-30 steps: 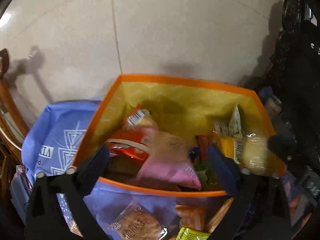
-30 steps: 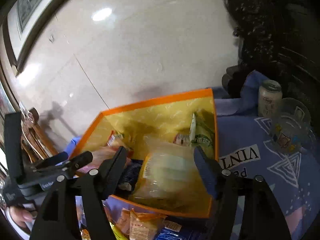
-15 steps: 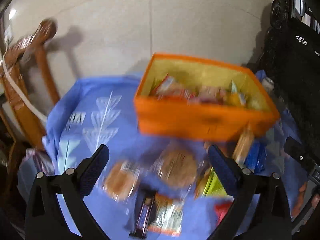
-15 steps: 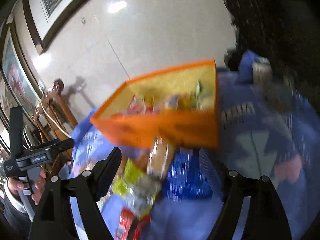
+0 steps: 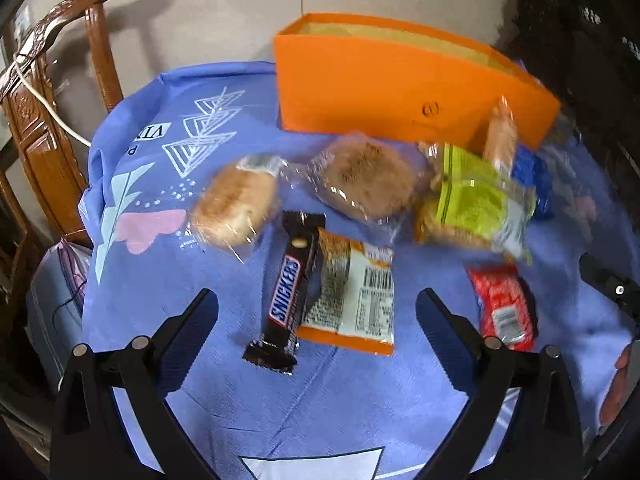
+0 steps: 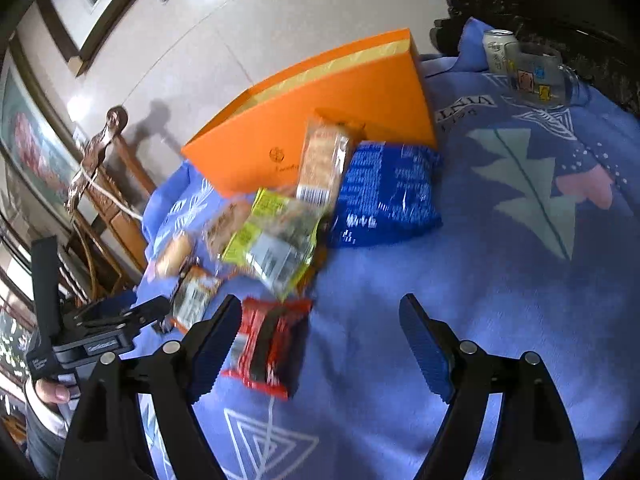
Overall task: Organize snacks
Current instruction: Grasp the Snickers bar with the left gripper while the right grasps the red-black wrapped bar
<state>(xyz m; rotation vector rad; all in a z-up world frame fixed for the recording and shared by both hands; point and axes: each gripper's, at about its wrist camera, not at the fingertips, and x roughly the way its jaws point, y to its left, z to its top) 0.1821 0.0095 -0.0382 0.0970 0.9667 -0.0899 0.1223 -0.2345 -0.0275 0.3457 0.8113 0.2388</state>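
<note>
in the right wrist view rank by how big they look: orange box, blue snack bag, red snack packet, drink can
Largest to smallest as they look:
1. orange box
2. blue snack bag
3. red snack packet, though it lies nearest the camera, which may flatter it
4. drink can, farthest away

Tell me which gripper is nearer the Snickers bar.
Left. The Snickers bar lies just ahead between the left gripper fingers; the right gripper sits farther, by the red packet.
</note>
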